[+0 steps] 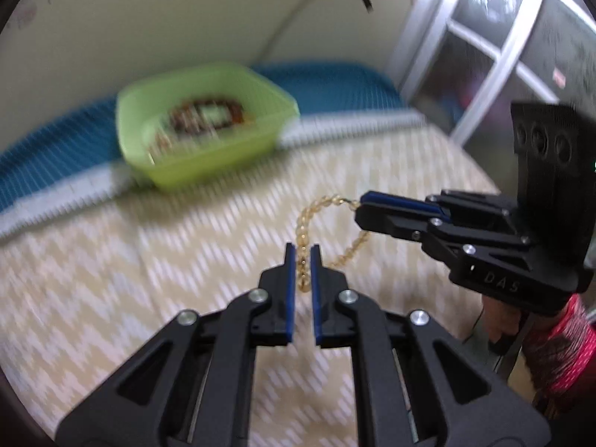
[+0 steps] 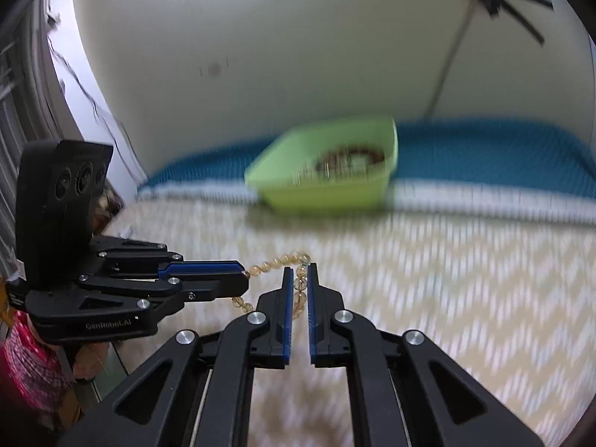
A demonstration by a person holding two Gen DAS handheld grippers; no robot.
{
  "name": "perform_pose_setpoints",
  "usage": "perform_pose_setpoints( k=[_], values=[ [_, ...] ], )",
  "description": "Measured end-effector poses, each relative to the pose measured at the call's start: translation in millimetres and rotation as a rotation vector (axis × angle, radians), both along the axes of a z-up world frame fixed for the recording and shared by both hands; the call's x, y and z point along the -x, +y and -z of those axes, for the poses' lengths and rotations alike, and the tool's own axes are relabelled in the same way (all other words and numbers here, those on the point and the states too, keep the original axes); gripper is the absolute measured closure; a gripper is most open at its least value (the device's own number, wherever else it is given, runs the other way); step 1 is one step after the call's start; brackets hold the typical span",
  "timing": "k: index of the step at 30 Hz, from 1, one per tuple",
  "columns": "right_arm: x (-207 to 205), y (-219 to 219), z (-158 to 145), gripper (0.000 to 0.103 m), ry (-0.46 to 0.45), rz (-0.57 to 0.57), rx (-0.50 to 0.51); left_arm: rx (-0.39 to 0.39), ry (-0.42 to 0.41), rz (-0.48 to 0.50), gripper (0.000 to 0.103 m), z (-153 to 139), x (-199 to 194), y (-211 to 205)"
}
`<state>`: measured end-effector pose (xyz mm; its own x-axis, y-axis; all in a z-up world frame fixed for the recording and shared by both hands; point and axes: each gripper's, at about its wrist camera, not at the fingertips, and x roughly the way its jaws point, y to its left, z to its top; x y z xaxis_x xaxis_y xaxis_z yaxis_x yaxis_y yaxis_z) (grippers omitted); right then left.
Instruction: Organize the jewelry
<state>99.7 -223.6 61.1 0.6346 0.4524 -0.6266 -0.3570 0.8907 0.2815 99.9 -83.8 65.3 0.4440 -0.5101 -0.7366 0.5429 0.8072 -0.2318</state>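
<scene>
A string of pale yellow beads (image 1: 302,231) hangs above the zigzag cloth, stretched between both grippers. In the left wrist view my left gripper (image 1: 302,255) is shut on one part of the bead bracelet, and my right gripper (image 1: 358,209) comes in from the right, shut on another part. The right wrist view shows the same: my right gripper (image 2: 300,273) pinches the beads (image 2: 277,260), and the left gripper (image 2: 244,280) holds them from the left. Behind, a green bowl (image 1: 175,171) (image 2: 327,195) holds brown bead jewelry, blurred.
A cream and white zigzag cloth (image 1: 93,279) covers the surface, with a blue ribbed mat (image 2: 484,149) along the wall behind the bowl. A window grille (image 1: 495,48) stands at the right. A person's pink patterned sleeve (image 1: 562,350) is behind the right gripper.
</scene>
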Motion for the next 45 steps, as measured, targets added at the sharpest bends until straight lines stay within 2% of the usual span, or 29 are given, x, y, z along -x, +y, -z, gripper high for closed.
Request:
perform_pose_setpoints(
  k=[4, 7, 8, 9, 10, 11, 16, 19, 21, 26, 29, 32, 35, 39, 41, 42, 43, 45],
  values=[
    [-36.4, 5.5, -37.6, 0.103, -0.096, 0.02, -0.019, 0.022, -0.092, -0.05, 0.096, -39.9, -31.1, 8.5],
    [-66.8, 9.2, -47.3, 0.103, -0.123, 0.049, -0.033, 0.036, -0.159, -0.112, 0.096, -54.3, -62.5, 13.4],
    [-80.6, 10.2, -46.4, 0.103, -0.132, 0.062, -0.037, 0.037, -0.174, -0.137, 0.091, -54.2, -72.5, 14.5],
    [-89.9, 10.9, -44.0, 0.103, -0.132, 0.084, -0.03, 0.013, -0.181, -0.185, 0.081, -50.7, -86.4, 15.5],
    [-96.6, 11.1, -41.1, 0.103, -0.131, 0.118, -0.018, -0.011, -0.179, -0.223, 0.057, -47.1, -94.1, 16.0],
    [-99.2, 10.0, -38.6, 0.103, -0.134, 0.155, -0.019, -0.029, -0.181, -0.277, 0.051, -43.0, -100.5, 21.4],
    [-54.4, 5.3, -25.2, 0.103, -0.146, 0.145, -0.126, 0.029, -0.17, -0.309, 0.051, -36.1, -74.1, 51.9],
    [-26.1, 11.8, -8.0, 0.103, -0.086, 0.123, -0.176, 0.053, -0.156, -0.322, 0.051, -32.8, -41.1, 84.4],
    [-5.3, 25.2, 8.2, 0.103, -0.014, 0.075, -0.203, 0.064, -0.14, -0.345, 0.051, -28.6, -9.7, 110.4],
    [30.5, 75.8, 41.5, 0.103, 0.119, -0.086, -0.169, 0.124, -0.067, -0.465, 0.051, 0.5, 56.8, 178.6],
    [47.7, 111.2, 48.5, 0.103, 0.145, -0.185, -0.127, 0.143, -0.032, -0.541, 0.051, 18.7, 96.6, 213.3],
    [59.2, 142.3, 50.9, 0.103, 0.175, -0.26, -0.116, 0.169, -0.011, -0.561, 0.051, 27.7, 118.3, 227.0],
    [54.8, 167.8, 50.4, 0.103, 0.237, -0.308, -0.155, 0.19, 0.006, -0.573, 0.051, 34.8, 134.0, 235.2],
    [31.9, 191.2, 58.6, 0.103, 0.374, -0.296, -0.231, 0.224, 0.044, -0.583, 0.051, 44.7, 144.9, 242.1],
    [24.3, 200.6, 63.9, 0.103, 0.423, -0.285, -0.239, 0.223, 0.063, -0.576, 0.052, 49.9, 146.4, 241.6],
    [20.7, 205.8, 67.5, 0.103, 0.449, -0.288, -0.242, 0.222, 0.069, -0.574, 0.057, 52.5, 147.0, 241.2],
    [18.1, 212.4, 71.2, 0.103, 0.465, -0.291, -0.245, 0.225, 0.075, -0.569, 0.059, 54.7, 146.8, 240.5],
    [16.9, 218.7, 70.9, 0.103, 0.435, -0.273, -0.22, 0.225, 0.093, -0.562, 0.063, 60.3, 145.6, 238.4]
  ],
)
